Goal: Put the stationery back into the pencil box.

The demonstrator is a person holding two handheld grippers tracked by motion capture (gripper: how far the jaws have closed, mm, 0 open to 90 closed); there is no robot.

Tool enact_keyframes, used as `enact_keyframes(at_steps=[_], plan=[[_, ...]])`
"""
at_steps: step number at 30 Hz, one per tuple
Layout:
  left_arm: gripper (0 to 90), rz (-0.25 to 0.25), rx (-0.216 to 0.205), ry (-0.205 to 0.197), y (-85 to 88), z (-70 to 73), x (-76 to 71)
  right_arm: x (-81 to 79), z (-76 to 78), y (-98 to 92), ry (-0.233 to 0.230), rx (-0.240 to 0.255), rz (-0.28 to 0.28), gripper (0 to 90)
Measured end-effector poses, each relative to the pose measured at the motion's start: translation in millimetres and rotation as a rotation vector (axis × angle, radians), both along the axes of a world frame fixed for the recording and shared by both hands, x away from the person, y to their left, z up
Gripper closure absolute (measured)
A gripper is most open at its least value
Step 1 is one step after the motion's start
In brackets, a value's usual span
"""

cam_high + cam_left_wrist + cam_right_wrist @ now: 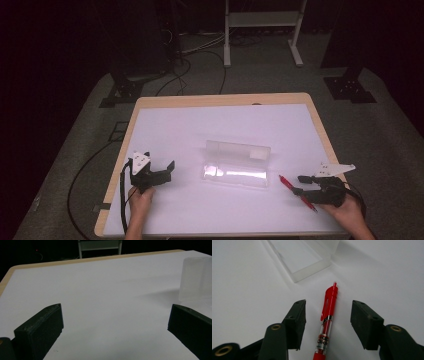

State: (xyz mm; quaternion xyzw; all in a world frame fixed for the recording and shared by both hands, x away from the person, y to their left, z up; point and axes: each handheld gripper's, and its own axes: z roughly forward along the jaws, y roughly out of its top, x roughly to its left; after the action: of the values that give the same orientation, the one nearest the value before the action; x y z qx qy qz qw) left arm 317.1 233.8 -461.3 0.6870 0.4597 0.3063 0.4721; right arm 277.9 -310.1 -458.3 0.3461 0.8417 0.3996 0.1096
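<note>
Item count on table
One red pen (329, 315), one clear plastic case (236, 162) and two grippers are counted.

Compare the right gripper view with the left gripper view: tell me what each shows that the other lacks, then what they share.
Right gripper view alone: a red pen lying on the table between the right gripper jaws, which stand apart from it on either side, and the open tray of a clear case just past its tip.

Left gripper view alone: the table's wooden edge, a white frame in the dark behind it, and the left gripper open over bare surface.

Both: the white tabletop and part of the clear case.
</note>
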Motion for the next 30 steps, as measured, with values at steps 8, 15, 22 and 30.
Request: enact_keyframes(at_steps=[8,15,22,30], plan=[[0.0,-0.001,0.001,0.0,0.0,0.1,-0.2,-4.5,-7.1,0.1,0.017,-0.016,-0.011,58.7],[0.0,-0.001,0.0,0.0,0.0,0.1,-0.2,-9.0,-11.5,2.1,0.024,-0.027,-0.025,61.9],[0.0,-0.002,0.0,-0.001,-0.2,0.0,-0.2,-10.4,-14.7,3.6,0.025,-0.042,-0.037,63.9],[0.0,-0.003,0.0,-0.003,-0.5,0.0,-0.3,-14.0,-15.8,5.4,0.021,-0.05,-0.055,67.3]])
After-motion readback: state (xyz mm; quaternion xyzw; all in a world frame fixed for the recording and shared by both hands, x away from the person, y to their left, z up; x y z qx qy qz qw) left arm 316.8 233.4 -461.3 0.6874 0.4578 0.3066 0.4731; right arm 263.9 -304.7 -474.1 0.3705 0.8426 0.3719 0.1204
